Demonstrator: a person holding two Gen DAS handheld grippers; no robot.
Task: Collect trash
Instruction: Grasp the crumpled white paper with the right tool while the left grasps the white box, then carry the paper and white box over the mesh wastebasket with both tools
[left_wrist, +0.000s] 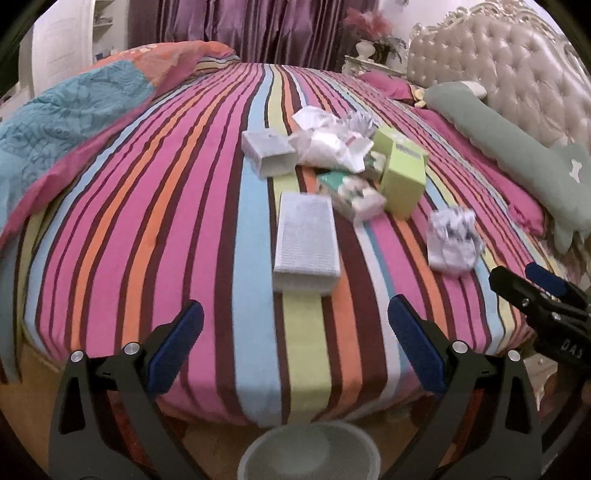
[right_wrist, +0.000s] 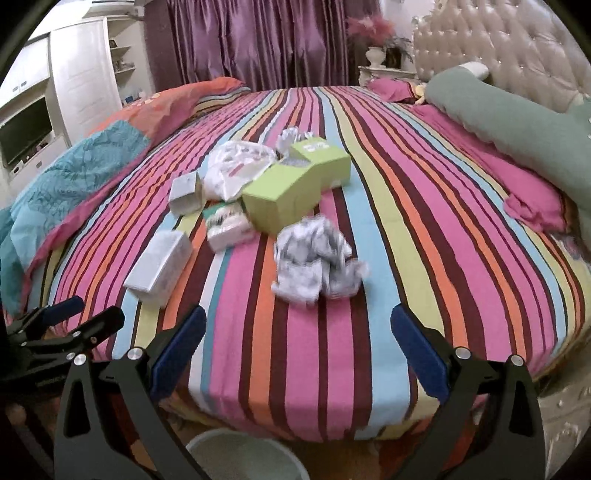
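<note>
Left tongs (left_wrist: 295, 339) released, empty. Right tongs (right_wrist: 298, 341) released, empty. Trash on bed (right_wrist: 406, 221): crumpled paper (right_wrist: 317, 258) at 12 o'clock, grey box (left_wrist: 306, 243) at 12. Bin (left_wrist: 308, 452) at 6.

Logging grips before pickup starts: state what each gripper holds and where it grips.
Nothing is held. The left gripper and right gripper are both open and empty above the bed's edge.

Right gripper (right_wrist: 298, 328) jaws spread wide, empty, above striped bedsheet (right_wrist: 424, 206). Crumpled grey-white paper wad (right_wrist: 317, 256) lies just ahead. Lime-green cardboard box (right_wrist: 291, 188) beyond it. Pale round bin (right_wrist: 243, 456) below.
</note>
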